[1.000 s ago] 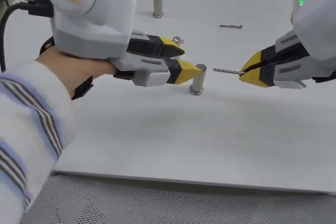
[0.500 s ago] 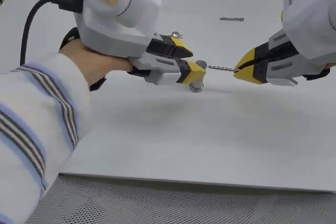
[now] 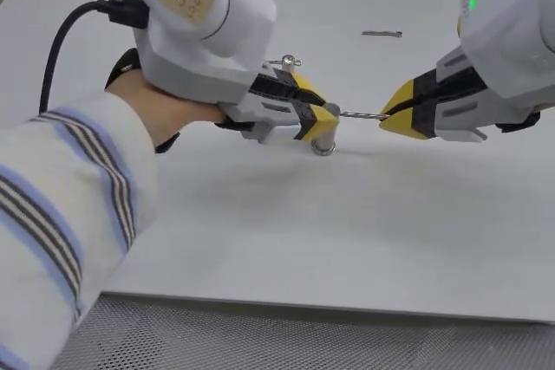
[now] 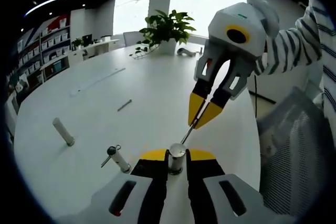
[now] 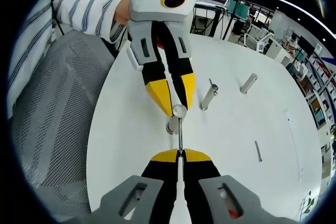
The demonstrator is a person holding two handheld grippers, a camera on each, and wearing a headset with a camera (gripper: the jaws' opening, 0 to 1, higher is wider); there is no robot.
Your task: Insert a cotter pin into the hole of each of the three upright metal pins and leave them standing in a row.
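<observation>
The left gripper (image 3: pixel 325 119) has its jaws closed narrow on a metal pin (image 4: pixel 177 158), one jaw each side. The pin stands upright on the white bench (image 3: pixel 260 231), prob. clamped so it can't tip or turn while the cross-hole faces the incoming part. The right gripper (image 3: pixel 390 115) comes in opposite, jaws pinched tight on the head end of a cotter pin (image 3: pixel 360 114). It's held level w/ legs aimed at the pin's top, i.e. lined up w/ the hole axis. The tip meets the pin top right by the left jaw; can't tell if it's in the hole yet. Just beside stands a 2nd pin (image 4: pixel 119 160) w/ a cotter already through it, so that one's done. A 3rd pin (image 5: pixel 248 83) stands farther along, looks bare. A spare cotter (image 5: pixel 258 151) lies flat well apart, presumably for that one. Approx. one of three done, 2nd in hand.
</observation>
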